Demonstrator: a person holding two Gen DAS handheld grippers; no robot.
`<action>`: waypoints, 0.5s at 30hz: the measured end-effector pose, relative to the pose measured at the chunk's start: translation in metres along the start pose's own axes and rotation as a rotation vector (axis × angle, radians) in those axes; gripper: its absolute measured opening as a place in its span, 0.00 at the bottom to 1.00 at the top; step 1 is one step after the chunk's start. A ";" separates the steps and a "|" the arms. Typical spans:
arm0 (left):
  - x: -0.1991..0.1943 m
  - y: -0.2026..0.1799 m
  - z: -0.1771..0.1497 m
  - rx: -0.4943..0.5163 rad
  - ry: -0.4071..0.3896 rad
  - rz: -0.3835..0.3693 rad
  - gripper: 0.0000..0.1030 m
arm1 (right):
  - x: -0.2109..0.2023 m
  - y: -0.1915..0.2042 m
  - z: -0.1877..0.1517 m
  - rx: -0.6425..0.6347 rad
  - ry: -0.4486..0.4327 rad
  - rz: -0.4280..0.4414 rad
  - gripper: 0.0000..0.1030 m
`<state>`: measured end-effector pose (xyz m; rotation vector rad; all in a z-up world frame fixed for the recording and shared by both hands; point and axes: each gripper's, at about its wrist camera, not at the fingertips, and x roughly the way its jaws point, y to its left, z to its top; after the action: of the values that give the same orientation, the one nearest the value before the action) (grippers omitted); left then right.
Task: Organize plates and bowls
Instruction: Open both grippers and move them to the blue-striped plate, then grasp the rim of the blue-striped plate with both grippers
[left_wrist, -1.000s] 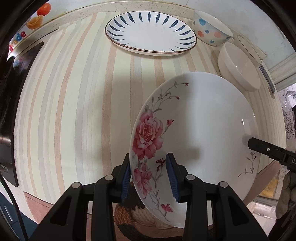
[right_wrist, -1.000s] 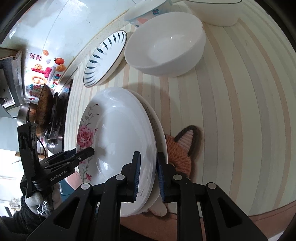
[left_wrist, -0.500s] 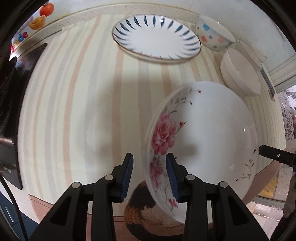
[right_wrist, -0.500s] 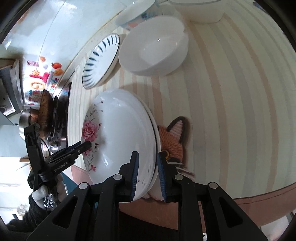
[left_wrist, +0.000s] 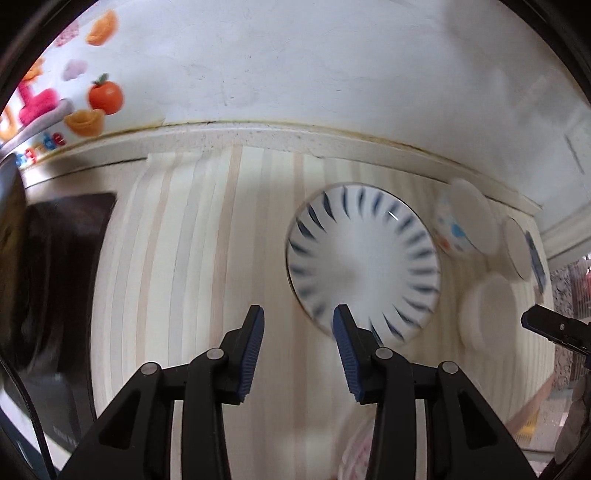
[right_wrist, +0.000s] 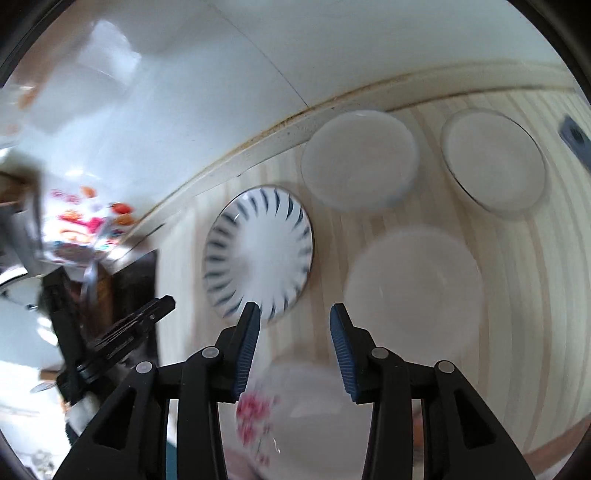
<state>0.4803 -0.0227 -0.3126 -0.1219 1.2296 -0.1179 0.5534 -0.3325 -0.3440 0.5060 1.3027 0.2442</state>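
Both views are motion-blurred. My left gripper (left_wrist: 297, 317) is open and empty above the striped counter, with the blue-dash plate (left_wrist: 364, 258) just ahead to the right. My right gripper (right_wrist: 294, 314) is also open and empty, with the blue-dash plate (right_wrist: 258, 251) ahead on the left and a white bowl (right_wrist: 415, 291) ahead on the right. The rose-pattern plate (right_wrist: 295, 417) lies below and behind the right fingers; a blurred edge of the rose plate (left_wrist: 356, 446) shows at the bottom of the left wrist view. The right gripper's tip (left_wrist: 554, 326) shows at the far right edge there.
A dotted bowl (left_wrist: 461, 221), a white bowl (left_wrist: 487, 314) and a small white dish (left_wrist: 517, 247) stand along the right back of the counter. Two more white bowls (right_wrist: 358, 158) (right_wrist: 495, 158) sit by the wall. A dark stove (left_wrist: 55, 277) lies to the left.
Both grippers let go of the rose plate, opened wide and lifted back, swinging toward the back wall. The rose plate now lies low in view behind the fingers.
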 end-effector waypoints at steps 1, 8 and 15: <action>0.012 0.004 0.009 0.003 0.011 0.009 0.36 | 0.013 0.004 0.010 0.008 0.011 -0.032 0.41; 0.082 0.015 0.032 0.017 0.114 -0.002 0.36 | 0.082 0.008 0.046 0.021 0.091 -0.130 0.34; 0.101 0.006 0.036 0.050 0.113 -0.060 0.19 | 0.115 0.003 0.049 -0.024 0.108 -0.203 0.08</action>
<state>0.5476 -0.0310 -0.3958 -0.1097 1.3350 -0.2104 0.6304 -0.2888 -0.4318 0.3405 1.4439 0.1193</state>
